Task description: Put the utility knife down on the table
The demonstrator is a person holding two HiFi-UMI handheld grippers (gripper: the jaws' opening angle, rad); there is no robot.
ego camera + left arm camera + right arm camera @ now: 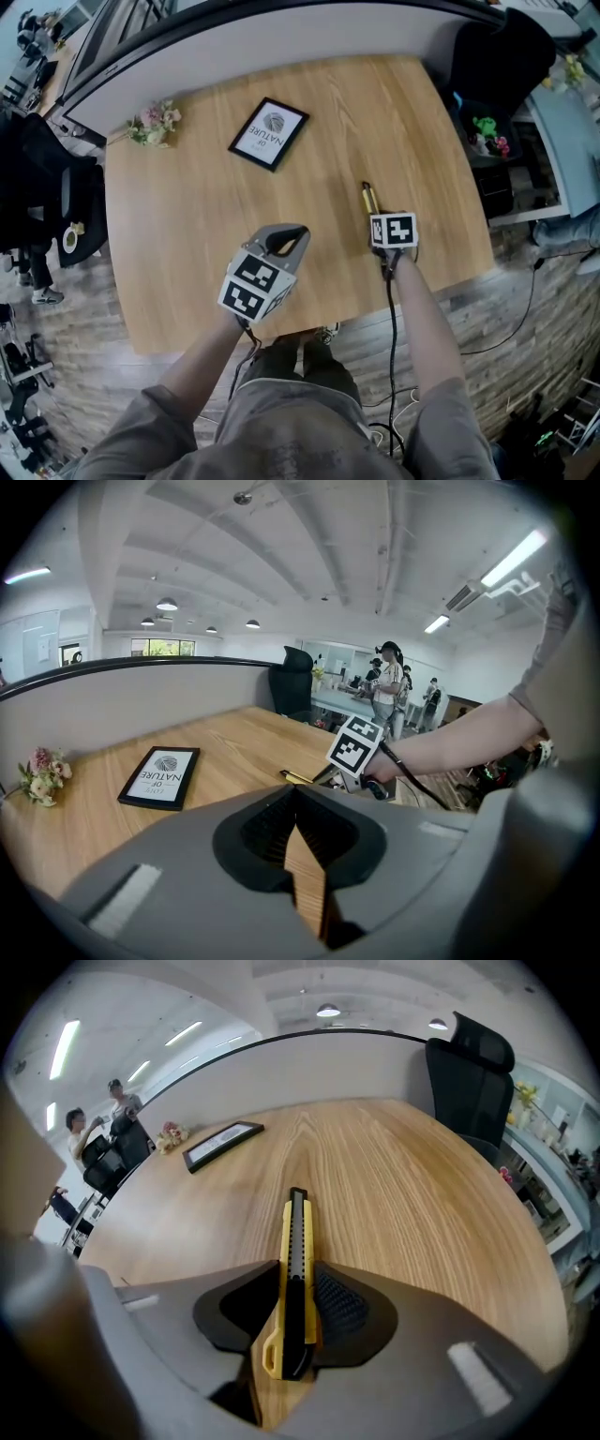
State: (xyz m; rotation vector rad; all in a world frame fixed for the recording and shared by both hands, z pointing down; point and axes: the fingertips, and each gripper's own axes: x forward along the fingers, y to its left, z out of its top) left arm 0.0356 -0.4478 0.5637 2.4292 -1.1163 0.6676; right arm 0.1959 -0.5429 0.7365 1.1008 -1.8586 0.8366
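Note:
A yellow and black utility knife (295, 1260) lies lengthwise between the jaws of my right gripper (292, 1314), which is shut on it. Its tip points out over the wooden table (403, 1204). In the head view the knife (368, 199) sticks forward from the right gripper (378, 223) at the table's right side. My left gripper (289, 239) hovers over the near middle of the table (187, 225). Nothing is held in the left gripper (298, 832), whose jaws are shut. From there the right gripper (330, 774) and the knife's yellow tip (300, 778) show ahead to the right.
A black picture frame (269, 133) lies flat toward the table's far side, and a small flower bunch (153, 123) sits at the far left corner. A curved partition wall (281, 28) runs behind the table. A black chair (497, 56) stands at the far right. People stand in the room beyond.

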